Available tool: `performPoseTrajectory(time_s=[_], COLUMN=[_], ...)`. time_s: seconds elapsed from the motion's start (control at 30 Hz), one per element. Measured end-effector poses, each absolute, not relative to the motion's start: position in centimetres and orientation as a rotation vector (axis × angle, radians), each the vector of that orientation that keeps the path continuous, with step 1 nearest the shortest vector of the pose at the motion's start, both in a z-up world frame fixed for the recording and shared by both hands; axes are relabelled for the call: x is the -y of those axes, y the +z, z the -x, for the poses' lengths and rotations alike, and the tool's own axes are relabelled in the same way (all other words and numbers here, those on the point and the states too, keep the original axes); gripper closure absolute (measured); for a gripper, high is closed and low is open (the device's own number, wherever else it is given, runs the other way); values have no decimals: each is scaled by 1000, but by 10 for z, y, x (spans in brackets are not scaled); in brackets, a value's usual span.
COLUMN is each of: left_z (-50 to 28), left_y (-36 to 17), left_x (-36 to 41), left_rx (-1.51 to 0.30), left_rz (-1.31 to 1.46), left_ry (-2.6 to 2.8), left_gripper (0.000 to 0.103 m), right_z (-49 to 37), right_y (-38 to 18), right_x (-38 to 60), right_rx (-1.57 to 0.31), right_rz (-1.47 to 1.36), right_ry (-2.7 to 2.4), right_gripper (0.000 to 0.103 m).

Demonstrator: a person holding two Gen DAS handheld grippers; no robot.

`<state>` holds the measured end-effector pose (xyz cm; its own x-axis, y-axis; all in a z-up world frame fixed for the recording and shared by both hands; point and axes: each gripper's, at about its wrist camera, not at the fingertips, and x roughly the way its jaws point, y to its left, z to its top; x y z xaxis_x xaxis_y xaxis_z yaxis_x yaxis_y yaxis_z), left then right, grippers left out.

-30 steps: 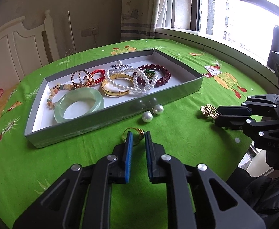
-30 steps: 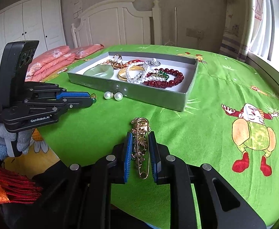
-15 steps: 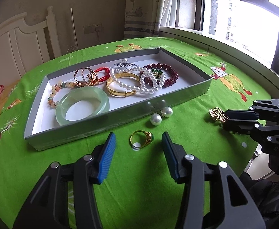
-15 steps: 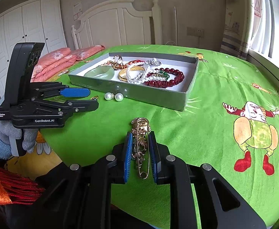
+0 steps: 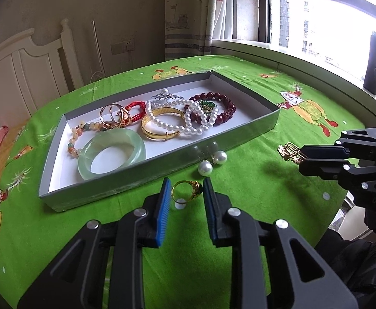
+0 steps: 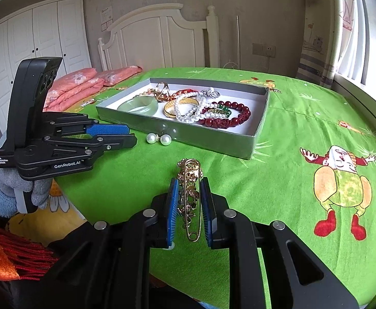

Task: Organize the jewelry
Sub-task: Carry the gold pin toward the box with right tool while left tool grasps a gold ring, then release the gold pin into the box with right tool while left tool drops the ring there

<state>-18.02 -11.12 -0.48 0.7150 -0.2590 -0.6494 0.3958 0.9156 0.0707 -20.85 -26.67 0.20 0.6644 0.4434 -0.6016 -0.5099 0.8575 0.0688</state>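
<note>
Gold ring (image 5: 187, 192) sits on the green tablecloth (image 5: 252, 193) right between the left gripper (image 5: 185, 195) pads, untouched, just outside the gray tray (image 5: 162, 164)'s near wall. Those jaws were wider half a second ago, now half-closed around it. Right gripper (image 6: 189, 200) clamps one gold brooch (image 6: 191, 188). Two pearl earrings (image 5: 212, 162) lie beside the tray.

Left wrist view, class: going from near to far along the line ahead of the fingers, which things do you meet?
Gold ring → pearl earrings → grey tray's near wall → pearl necklace → silver brooch.
</note>
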Motion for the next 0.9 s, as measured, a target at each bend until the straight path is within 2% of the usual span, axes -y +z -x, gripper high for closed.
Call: performPoseTrajectory(time_s=[0.9], left_z=[158], left_y=[32], left_x=[113], left_rx=[-605], left_rz=[-213], left_ry=[-360], left_gripper=[78], right_z=[182], right_y=[43], right_x=[246], right_rx=[-541], right_rz=[139], right_ry=[538], right_gripper=[85])
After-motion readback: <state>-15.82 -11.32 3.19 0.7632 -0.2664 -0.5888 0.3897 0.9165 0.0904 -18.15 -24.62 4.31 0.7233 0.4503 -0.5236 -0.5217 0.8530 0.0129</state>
